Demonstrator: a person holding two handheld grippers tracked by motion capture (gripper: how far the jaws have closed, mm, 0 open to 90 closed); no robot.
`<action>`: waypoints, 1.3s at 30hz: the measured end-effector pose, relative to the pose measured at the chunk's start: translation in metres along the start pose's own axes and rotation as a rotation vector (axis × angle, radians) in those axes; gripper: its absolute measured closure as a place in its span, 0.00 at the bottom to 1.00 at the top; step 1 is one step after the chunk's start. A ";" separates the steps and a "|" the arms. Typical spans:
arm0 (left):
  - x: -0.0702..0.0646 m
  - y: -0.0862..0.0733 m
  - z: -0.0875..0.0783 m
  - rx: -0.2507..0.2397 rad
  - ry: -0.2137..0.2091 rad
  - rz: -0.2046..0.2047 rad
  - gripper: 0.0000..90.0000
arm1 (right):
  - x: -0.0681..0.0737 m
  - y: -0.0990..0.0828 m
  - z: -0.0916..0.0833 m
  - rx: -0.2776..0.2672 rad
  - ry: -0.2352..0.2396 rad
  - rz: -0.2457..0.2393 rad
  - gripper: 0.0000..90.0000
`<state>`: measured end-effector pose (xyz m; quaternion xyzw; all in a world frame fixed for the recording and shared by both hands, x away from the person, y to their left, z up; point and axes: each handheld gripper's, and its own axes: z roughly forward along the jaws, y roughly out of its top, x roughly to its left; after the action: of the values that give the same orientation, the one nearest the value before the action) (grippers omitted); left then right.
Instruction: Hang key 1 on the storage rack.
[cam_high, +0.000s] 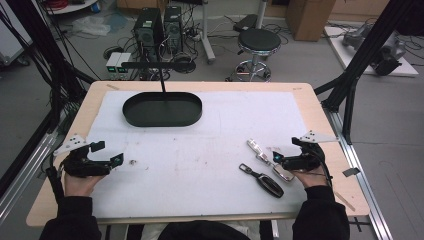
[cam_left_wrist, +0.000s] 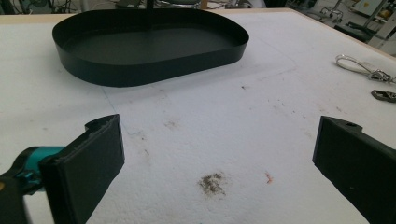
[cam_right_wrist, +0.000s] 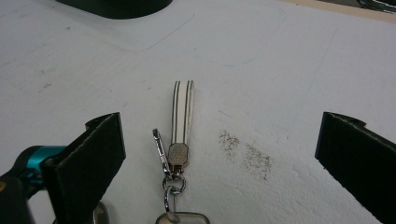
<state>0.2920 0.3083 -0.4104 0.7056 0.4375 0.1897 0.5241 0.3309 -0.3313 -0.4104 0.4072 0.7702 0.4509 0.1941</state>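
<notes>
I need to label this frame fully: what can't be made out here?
- Silver key fob: cut off by the bottom edge in the right gripper view; partly under the right gripper in the high view.
- Black key: cut by the left gripper view's right edge.
- Tray floor: too dark in the high view.

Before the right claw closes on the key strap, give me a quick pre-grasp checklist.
1. Right claw open: ok, jaws stand wide.
2. Key strap between the jaws: ok, lying flat, slightly left of centre.
3. Pads touching the strap: not yet, both apart from it.
4. Black key fob out of the way: ok, it lies beside the strapped key, apart from the jaws.
5. Black oval tray free to receive: ok, looks empty.
6. Left claw out of the way: ok, open over bare mat at the far side.
</notes>
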 end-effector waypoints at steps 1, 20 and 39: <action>0.000 0.000 0.000 0.001 0.001 0.001 0.03 | 0.000 0.000 0.000 0.001 0.000 0.005 0.01; 0.003 -0.002 0.000 0.010 0.015 0.003 0.03 | -0.002 -0.004 0.001 0.016 -0.020 0.006 0.01; 0.002 -0.003 0.002 0.025 0.024 0.024 0.03 | 0.003 0.004 0.018 0.082 -0.026 -0.040 0.01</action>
<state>0.2934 0.3085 -0.4145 0.7151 0.4375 0.1987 0.5076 0.3432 -0.3182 -0.4165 0.4052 0.7935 0.4097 0.1960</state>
